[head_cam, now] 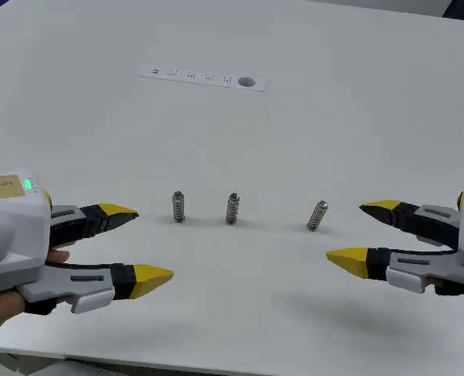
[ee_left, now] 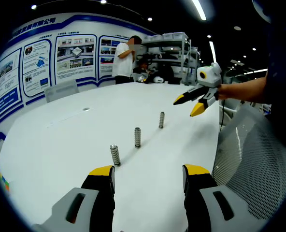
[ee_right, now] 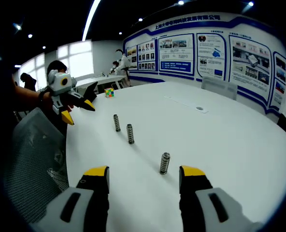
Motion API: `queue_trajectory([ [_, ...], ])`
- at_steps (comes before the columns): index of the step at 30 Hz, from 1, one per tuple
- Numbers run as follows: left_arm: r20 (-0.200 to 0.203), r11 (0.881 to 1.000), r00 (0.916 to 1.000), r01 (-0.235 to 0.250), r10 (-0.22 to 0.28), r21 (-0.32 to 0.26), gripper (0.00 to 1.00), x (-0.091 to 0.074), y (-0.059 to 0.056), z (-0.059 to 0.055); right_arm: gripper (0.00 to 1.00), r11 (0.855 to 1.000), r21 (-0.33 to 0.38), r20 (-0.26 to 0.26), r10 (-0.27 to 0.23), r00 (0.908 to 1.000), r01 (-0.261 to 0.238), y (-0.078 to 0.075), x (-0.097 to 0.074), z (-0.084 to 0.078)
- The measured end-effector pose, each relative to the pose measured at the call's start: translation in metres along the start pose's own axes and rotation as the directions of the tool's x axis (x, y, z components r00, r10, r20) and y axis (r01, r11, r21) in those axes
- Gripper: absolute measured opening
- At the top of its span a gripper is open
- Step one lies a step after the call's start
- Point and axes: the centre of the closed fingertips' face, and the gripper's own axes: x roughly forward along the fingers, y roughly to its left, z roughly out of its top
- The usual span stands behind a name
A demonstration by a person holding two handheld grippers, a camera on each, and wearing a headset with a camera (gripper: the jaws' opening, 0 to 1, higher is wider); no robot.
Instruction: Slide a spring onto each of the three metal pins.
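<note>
Springs, three of them, each one standing on the white table (head_cam: 334, 117) with a metal pin (head_cam: 232, 197) poking out of its top. They form a row running along the near edge. The left spring (head_cam: 178, 207) and the middle spring (head_cam: 232, 209) stand upright and close together. The right spring (head_cam: 317, 215) is set further apart and leans a little.

On to the grippers. The left gripper (head_cam: 154, 243) hovers over the near-left part of the surface, with its yellow-tipped jaws spread wide and nothing between them. The right gripper (head_cam: 344, 231) mirrors it on the near-right, also wide open and empty-handed. Both point inward at the row and neither touches a spring.

The left gripper view looks down the line from the left spring (ee_left: 115, 154), with the right gripper (ee_left: 183, 108) at the far end. The right gripper view looks back from the right spring (ee_right: 165, 163).

The surface is plain white, and a flat socket strip (head_cam: 204, 77) lies toward the far edge. Around the room there are blue-and-white display boards (ee_right: 206, 50) on the wall, bright ceiling lights (ee_left: 200, 8), shelving (ee_left: 174, 48) and a mesh chair back (ee_left: 254, 154). A coloured cube (ee_right: 110, 92) sits on another table.
</note>
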Motion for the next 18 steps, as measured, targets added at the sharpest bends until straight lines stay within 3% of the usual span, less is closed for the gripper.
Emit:
queue_trajectory([
  [18,-0.001,1.0,1.0,0.005,-0.005,0.003,0.58,0.0021,-0.0008,0.0005,0.59,1.0,0.004,-0.002,-0.004,1.0,0.004,0.0017,0.0012,-0.001],
])
